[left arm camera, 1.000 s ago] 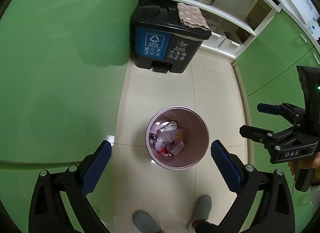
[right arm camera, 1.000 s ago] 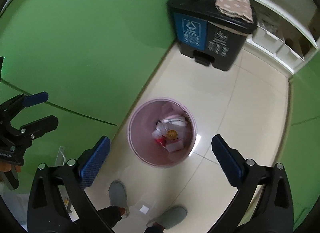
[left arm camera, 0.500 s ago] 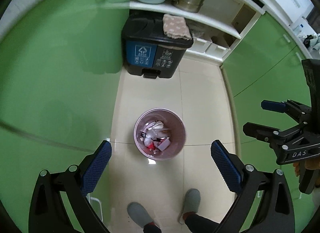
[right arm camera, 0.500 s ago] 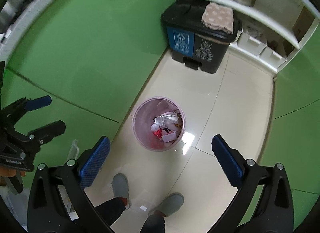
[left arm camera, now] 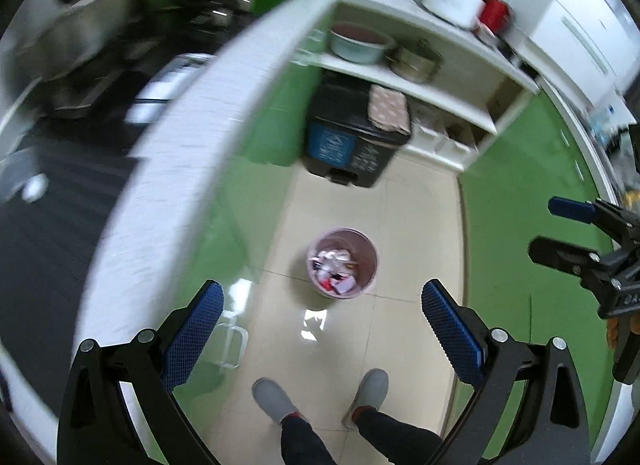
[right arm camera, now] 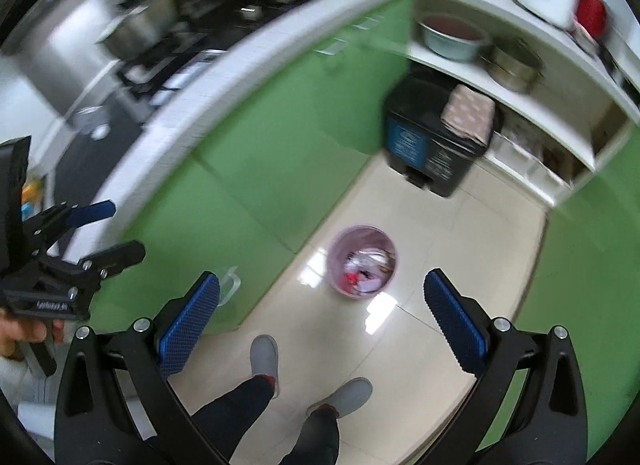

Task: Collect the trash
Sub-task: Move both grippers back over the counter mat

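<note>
A pink waste bin (left arm camera: pixel 342 262) stands on the tiled floor far below, with mixed trash (left arm camera: pixel 334 270) inside; it also shows in the right wrist view (right arm camera: pixel 363 262). My left gripper (left arm camera: pixel 322 331) is open and empty, high above the bin. My right gripper (right arm camera: pixel 322 323) is open and empty too, at about the same height. Each gripper shows in the other's view, the right one (left arm camera: pixel 568 229) at the right edge, the left one (right arm camera: pixel 108 231) at the left edge.
A black two-part pedal bin (left arm camera: pixel 352 145) with a cloth on its lid stands under a white shelf with pots (left arm camera: pixel 414 59). Green cabinets (right arm camera: pixel 276 161) line both sides. A counter with a stove (right arm camera: pixel 168 37) is at left. The person's feet (left arm camera: pixel 320 393) are below.
Both grippers have risen well above the floor; the pink bin looks much smaller and the countertop and stove have come into view. Both stay open.
</note>
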`<state>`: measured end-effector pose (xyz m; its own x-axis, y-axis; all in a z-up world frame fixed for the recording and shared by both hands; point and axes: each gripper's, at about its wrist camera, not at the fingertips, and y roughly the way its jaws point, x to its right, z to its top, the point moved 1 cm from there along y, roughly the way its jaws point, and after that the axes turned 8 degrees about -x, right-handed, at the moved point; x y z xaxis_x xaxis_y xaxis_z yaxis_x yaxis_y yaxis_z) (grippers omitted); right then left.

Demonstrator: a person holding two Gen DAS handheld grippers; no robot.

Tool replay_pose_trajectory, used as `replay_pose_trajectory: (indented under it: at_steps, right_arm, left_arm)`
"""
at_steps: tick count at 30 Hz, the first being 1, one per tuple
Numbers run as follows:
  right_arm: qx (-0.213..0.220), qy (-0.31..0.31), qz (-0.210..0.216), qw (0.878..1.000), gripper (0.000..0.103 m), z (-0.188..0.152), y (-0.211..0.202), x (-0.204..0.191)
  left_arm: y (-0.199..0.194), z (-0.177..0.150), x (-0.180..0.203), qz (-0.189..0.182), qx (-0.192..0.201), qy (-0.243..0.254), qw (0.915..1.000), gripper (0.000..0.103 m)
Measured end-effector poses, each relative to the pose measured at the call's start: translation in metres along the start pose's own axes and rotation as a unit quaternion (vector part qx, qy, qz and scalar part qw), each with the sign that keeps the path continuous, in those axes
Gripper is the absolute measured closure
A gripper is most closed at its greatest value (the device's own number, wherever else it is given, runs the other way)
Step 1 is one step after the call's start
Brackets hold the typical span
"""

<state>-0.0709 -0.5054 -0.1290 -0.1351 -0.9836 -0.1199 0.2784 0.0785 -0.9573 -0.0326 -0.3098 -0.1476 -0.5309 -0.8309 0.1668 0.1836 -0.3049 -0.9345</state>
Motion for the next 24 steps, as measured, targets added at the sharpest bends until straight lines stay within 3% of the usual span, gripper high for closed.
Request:
replay_pose_trajectory:
  at_steps: [6,13,20,24]
  right_arm:
    - [0.015,-0.078,0.043,0.996,0.003,0.023,-0.029,-0.083]
    - [0.033,-0.136,0.073,0.988,0.003,0.058,-0.034,-0.175]
    - [0.039,-0.185,0.081,0.979,0.003,0.096,-0.015,-0.261]
    - [0.024,-0.212,0.079,0.974,0.003,0.115,0.003,-0.292]
  left_arm:
    - [-0.069,-0.02,-0.067,0.039,0.041,-0.063,0.9964,0.007]
    - [-0.13,-0.049,-0.156,0.082,0.077,-0.123,0.986,0.007]
    - [-0.147,-0.062,-0.219,0.099,0.083,-0.15,0.9802,0.007]
    - [-0.148,-0.061,-0.245,0.097,0.083,-0.172,0.9769,0.007]
